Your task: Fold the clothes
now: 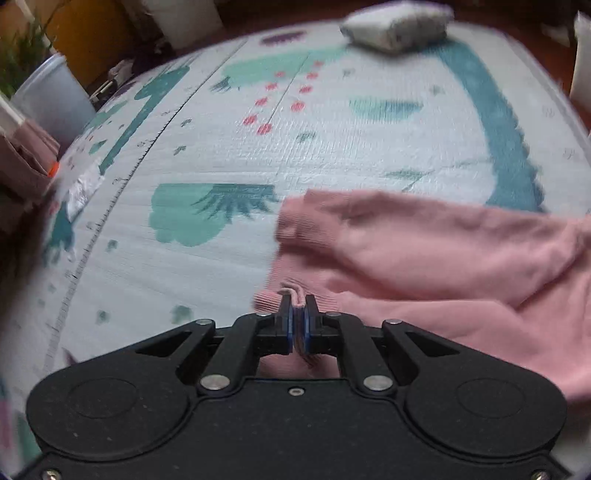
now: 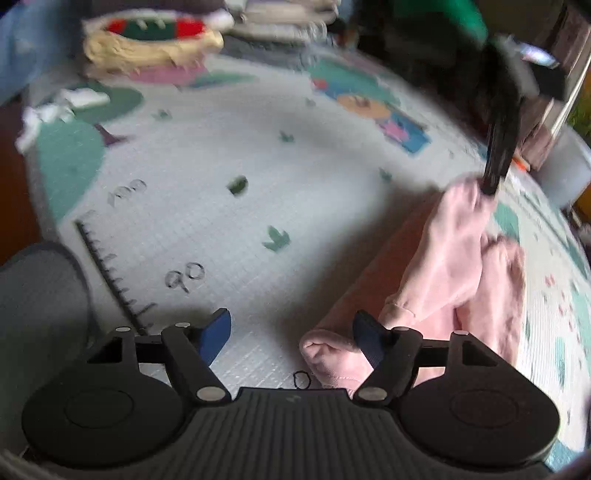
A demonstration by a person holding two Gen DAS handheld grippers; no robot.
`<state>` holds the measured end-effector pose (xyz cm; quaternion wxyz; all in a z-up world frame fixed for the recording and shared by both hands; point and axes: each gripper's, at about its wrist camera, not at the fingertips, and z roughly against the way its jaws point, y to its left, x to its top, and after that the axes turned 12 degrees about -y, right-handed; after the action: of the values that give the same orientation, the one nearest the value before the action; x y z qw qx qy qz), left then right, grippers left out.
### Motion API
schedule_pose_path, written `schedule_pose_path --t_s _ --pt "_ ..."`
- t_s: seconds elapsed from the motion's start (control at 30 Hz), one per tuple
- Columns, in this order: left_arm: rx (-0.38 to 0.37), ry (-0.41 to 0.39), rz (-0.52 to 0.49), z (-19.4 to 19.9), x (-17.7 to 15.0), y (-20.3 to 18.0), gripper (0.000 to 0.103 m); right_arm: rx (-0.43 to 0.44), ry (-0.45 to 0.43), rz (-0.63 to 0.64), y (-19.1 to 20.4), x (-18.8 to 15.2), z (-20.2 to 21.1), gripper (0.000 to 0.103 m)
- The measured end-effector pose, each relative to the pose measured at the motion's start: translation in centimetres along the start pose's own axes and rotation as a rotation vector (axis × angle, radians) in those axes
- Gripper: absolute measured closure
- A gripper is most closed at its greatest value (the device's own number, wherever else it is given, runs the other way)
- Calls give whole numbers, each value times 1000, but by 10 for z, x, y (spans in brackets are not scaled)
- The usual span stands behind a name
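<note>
Left gripper (image 1: 298,301) clamped on ribbed cuff of pink garment (image 1: 443,258), right gripper (image 2: 291,332) jaws spread wide and empty, above printed play mat (image 2: 221,203), garment edge beside its right finger.

Pink garment (image 1: 443,251) soft matt knit cloth, ribbed cuff; mat (image 1: 332,155) embossed, faintly glossy; left gripper (image 1: 298,308) matt black plastic.

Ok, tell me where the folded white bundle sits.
In the left wrist view, the folded white bundle sits at the play mat's far edge, upper right, well beyond the pink garment.
</note>
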<state>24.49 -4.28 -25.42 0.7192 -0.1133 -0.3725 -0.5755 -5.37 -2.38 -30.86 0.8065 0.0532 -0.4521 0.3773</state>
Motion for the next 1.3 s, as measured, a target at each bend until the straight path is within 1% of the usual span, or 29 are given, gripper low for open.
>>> schedule_pose_path --t_s 0.07,0.1,0.17,0.23,0.3,0.37,0.4,0.43,0.47,0.53,0.57,0.67,0.8,0.9,1.03,1.13,1.17,1.23,1.27,1.3 --pt "-19 -22 -30 6 -5 -6 99 -19 -148 -40 -8 -3 26 32" --pt "-21 -37 -12 10 -6 -5 99 -49 -205 -65 -13 -2 35 31" --pt "-15 -72 51 15 -6 4 99 -95 -233 -119 -29 3 36 32" --pt "-7 -94 100 16 -6 11 99 -117 -231 -159 -44 8 26 33" --pt "-2 -108 134 16 -4 15 99 -104 -212 -152 -50 10 12 34" --pt "2 -122 160 17 -3 17 99 -38 -167 -160 -57 9 -6 34" --pt "8 -128 178 17 -2 20 99 31 -111 -167 -58 7 -18 34" --pt "17 -132 198 16 -2 23 99 81 -36 -128 -51 2 -30 34" --pt "29 -135 216 16 -2 25 99 122 22 -97 -45 -3 -39 34" --pt "41 -137 234 14 -3 29 99 122 -5 -102 -41 -8 -34 32" --pt "43 -137 238 13 -3 29 99 120 1 -125 -42 -10 -33 32" --pt "43 -132 238 10 -4 25 99 101 -16 -133 -39 -12 -30 32" --pt "46 -115 240 1 -5 20 99 97 2 -138 -40 -12 -32 31" --pt "48 -97 218 -6 -5 16 99 88 -4 -130 -38 -10 -27 31" --pt "42 -114 233 -5 -3 17 99 38 -88 -134 -43 -4 -13 32" --pt "43 -118 230 -5 -2 17 99 33 -115 -116 -45 4 -16 31" --pt "48 -118 231 -4 -2 17 99 38 -103 -111 -45 5 -20 30" --pt "60 -116 233 -5 -4 18 99 66 -25 -129 -47 4 -33 28" --pt "65 -114 234 -5 -5 19 99 99 25 -149 -47 0 -40 27" --pt "67 -110 234 -5 -6 19 99 106 33 -153 -46 -4 -40 26"
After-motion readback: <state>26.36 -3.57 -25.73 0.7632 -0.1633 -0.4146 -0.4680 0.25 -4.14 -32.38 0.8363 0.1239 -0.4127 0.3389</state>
